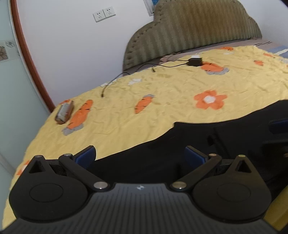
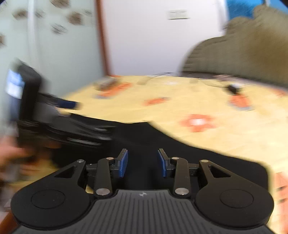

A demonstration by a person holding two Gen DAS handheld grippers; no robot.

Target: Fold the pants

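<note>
black pants (image 1: 147, 162) spread on a yellow bedspread (image 1: 162, 111) with orange flowers and carrots, filling the lower middle and right of the left wrist view. left tongs (image 1: 140, 154) low in that frame, jaws spread wide, blue pads (image 1: 86, 156) well apart, nothing pinched between them; pants cloth lying under and beyond the tips. right tongs (image 2: 142, 162) low centre in the right wrist view, jaws partly apart, a clear gap between the blue pads (image 2: 123, 162), nothing gripped; dark cloth seen through the gap, touching or not cannot be told. same view heavily blurred; pants (image 2: 147, 136) stretching from left centre to lower right. left tongs again at the left edge, blurred, with a hand (image 2: 10, 154) below it. far off in the left wrist view: a padded headboard (image 1: 194, 32) upper right, a small black box with cable (image 1: 195, 62), a brown packet (image 1: 64, 111) at the left edge of the bed, wall sockets (image 1: 104, 13) at the top.
</note>
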